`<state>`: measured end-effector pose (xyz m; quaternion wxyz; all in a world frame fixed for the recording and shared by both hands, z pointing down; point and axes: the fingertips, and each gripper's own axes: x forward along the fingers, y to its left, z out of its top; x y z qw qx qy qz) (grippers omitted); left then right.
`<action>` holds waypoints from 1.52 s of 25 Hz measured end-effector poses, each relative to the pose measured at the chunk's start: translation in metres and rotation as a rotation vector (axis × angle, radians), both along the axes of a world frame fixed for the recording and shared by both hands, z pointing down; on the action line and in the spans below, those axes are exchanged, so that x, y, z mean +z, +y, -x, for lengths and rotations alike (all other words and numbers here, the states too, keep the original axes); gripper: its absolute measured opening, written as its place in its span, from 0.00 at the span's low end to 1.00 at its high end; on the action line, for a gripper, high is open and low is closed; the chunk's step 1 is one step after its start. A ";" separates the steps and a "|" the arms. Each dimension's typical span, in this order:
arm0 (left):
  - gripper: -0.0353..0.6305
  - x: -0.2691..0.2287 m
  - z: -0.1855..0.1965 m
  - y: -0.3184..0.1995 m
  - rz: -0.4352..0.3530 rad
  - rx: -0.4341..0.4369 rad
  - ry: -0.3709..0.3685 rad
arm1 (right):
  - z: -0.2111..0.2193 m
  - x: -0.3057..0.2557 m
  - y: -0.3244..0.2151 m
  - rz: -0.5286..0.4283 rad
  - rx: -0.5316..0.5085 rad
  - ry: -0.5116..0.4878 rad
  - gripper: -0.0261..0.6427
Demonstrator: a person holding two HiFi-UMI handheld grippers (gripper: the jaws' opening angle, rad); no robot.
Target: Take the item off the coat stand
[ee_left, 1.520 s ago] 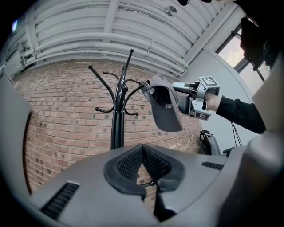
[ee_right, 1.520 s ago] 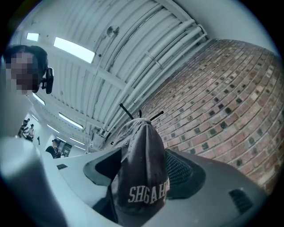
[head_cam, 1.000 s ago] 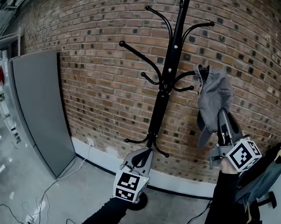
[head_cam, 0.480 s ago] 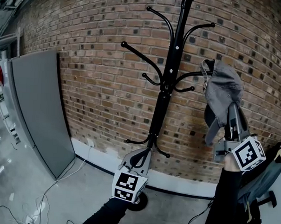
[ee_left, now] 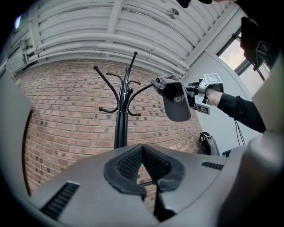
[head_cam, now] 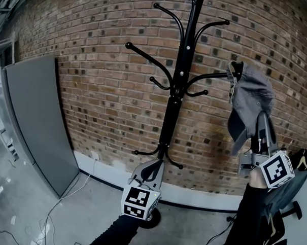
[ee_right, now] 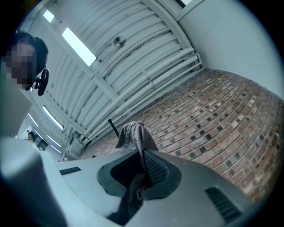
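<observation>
The black coat stand [head_cam: 176, 90] rises before a brick wall. A grey cap [head_cam: 248, 95] hangs at its right, the back strap at the tip of a hook [head_cam: 216, 75]; whether it still touches I cannot tell. My right gripper [head_cam: 263, 119] points up, shut on the cap's lower edge; its jaws have just been closing on the cloth. In the right gripper view the cap [ee_right: 133, 135] runs down between the right gripper's [ee_right: 143, 153] pads. My left gripper [head_cam: 154, 165] stays low before the pole, shut and empty. The left gripper view shows the left gripper [ee_left: 142, 148], the stand [ee_left: 120, 119] and the cap [ee_left: 176, 101].
A tall grey panel [head_cam: 34, 124] leans on the brick wall [head_cam: 95, 66] at the left. Cables [head_cam: 48, 216] trail over the floor below it. A dark bag on a chair [head_cam: 292, 194] sits at the far right. The stand's round base [head_cam: 150, 224] lies behind the left gripper's cube.
My right gripper has moved up and to the right with the cap, drawing it outward along the hook, away from the pole. The left gripper has kept still.
</observation>
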<state>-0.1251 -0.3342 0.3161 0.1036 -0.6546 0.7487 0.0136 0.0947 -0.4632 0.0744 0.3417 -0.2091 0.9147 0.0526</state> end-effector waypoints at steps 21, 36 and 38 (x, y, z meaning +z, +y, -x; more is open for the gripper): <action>0.06 0.002 -0.039 -0.020 0.016 0.132 -0.003 | -0.055 0.013 0.027 -0.008 0.091 -0.028 0.08; 0.06 0.006 -0.040 -0.015 0.020 0.144 0.006 | -0.059 0.003 0.047 -0.027 0.058 -0.070 0.08; 0.06 0.009 -0.040 -0.014 0.024 0.147 0.008 | -0.057 0.003 0.051 -0.032 0.059 -0.059 0.08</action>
